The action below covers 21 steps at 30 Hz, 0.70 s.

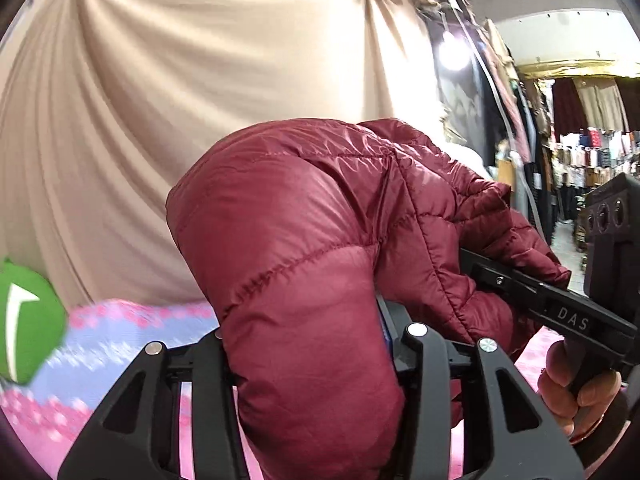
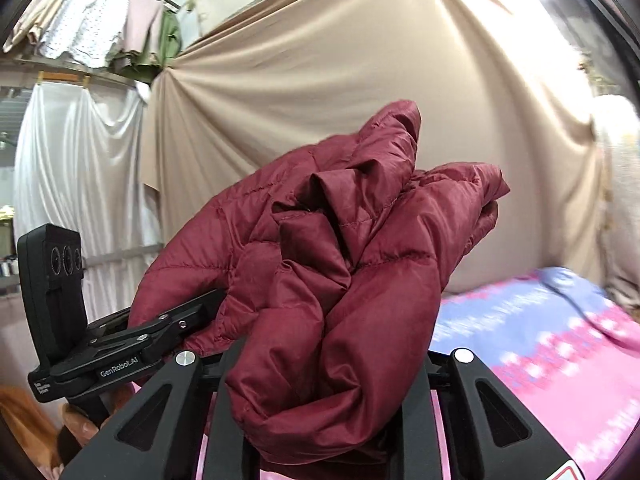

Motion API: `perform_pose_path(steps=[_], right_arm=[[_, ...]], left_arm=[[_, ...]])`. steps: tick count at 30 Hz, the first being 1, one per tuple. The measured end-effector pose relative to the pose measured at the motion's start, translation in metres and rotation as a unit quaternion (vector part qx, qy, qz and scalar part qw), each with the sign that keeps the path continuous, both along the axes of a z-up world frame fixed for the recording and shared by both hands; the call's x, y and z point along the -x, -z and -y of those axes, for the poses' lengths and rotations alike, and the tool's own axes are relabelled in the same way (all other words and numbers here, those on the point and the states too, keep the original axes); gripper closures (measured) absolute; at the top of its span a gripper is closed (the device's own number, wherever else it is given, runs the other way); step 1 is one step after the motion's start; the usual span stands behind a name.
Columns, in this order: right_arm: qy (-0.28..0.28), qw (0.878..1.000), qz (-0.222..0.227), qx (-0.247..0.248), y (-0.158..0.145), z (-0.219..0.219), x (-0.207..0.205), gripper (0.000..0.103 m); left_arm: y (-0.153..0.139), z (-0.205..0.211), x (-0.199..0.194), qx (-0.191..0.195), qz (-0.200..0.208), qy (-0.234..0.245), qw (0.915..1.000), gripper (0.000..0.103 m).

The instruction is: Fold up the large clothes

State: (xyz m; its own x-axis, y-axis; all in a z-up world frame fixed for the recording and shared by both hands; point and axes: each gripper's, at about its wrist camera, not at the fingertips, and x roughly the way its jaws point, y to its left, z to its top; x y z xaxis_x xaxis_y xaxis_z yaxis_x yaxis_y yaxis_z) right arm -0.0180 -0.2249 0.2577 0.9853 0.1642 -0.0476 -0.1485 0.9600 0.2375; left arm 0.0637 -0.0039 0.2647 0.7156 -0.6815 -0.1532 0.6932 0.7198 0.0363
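A dark red quilted puffer jacket (image 1: 304, 240) hangs bunched in the air between both grippers, above a pink and blue patterned cloth surface (image 1: 120, 332). My left gripper (image 1: 308, 344) is shut on a thick fold of the jacket, which bulges over its fingers. My right gripper (image 2: 320, 360) is shut on another bunched fold of the jacket (image 2: 352, 248). The right gripper also shows at the right of the left wrist view (image 1: 472, 264), its tips buried in the jacket. The left gripper shows at the lower left of the right wrist view (image 2: 208, 308), reaching into the fabric.
A beige draped curtain (image 1: 200, 80) hangs close behind. A green object (image 1: 28, 320) sits at the left edge. Racks of hanging clothes (image 1: 580, 152) stand far right. White sheets (image 2: 72, 168) and hung shirts (image 2: 92, 12) are at the left of the right wrist view.
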Motion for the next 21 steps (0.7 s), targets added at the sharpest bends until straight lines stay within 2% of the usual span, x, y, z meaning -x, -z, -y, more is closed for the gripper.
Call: perform_pose_path(steps=[3,4,6,8,10,12,13,14,16,18,21], right_arm=[[-0.037,0.999,-0.018,-0.024,0.013,-0.012,-0.060,0.082],[-0.042,0.998,-0.028,-0.027,0.019,-0.017,-0.076,0.081],[-0.052,0.996,-0.068,-0.031,0.048,-0.028,-0.126,0.077],[-0.059,0.988,-0.133,-0.047,0.097,-0.034,-0.179,0.069],[-0.058,0.966,-0.241,-0.078,0.171,-0.033,-0.229,0.066],[-0.039,0.937,-0.336,-0.090,0.232,-0.029,-0.249,0.066],[-0.037,0.926,-0.361,-0.103,0.255,-0.024,-0.246,0.066],[-0.045,0.925,-0.358,-0.116,0.264,-0.018,-0.237,0.063],[-0.036,0.931,-0.345,-0.116,0.262,-0.008,-0.212,0.053],[-0.012,0.941,-0.328,-0.086,0.248,-0.004,-0.197,0.052],[-0.003,0.949,-0.311,-0.053,0.226,-0.006,-0.196,0.047]], left_arm=[[0.008,-0.019,-0.038,-0.004,-0.001,-0.028,0.9996,0.059],[0.020,-0.025,-0.060,-0.010,-0.009,-0.038,0.9992,0.059],[0.052,-0.031,-0.099,-0.028,-0.037,-0.059,0.9972,0.057],[0.094,-0.032,-0.141,-0.052,-0.085,-0.078,0.9920,0.048],[0.151,-0.037,-0.185,-0.078,-0.160,-0.102,0.9788,0.047],[0.214,-0.050,-0.222,-0.098,-0.274,-0.125,0.9486,0.046],[0.234,-0.062,-0.230,-0.092,-0.317,-0.131,0.9350,0.044],[0.244,-0.084,-0.228,-0.046,-0.343,-0.107,0.9321,0.043],[0.241,-0.116,-0.215,0.006,-0.352,-0.091,0.9314,0.042],[0.232,-0.132,-0.204,0.017,-0.348,-0.090,0.9331,0.037],[0.217,-0.140,-0.187,0.016,-0.335,-0.076,0.9389,0.032]])
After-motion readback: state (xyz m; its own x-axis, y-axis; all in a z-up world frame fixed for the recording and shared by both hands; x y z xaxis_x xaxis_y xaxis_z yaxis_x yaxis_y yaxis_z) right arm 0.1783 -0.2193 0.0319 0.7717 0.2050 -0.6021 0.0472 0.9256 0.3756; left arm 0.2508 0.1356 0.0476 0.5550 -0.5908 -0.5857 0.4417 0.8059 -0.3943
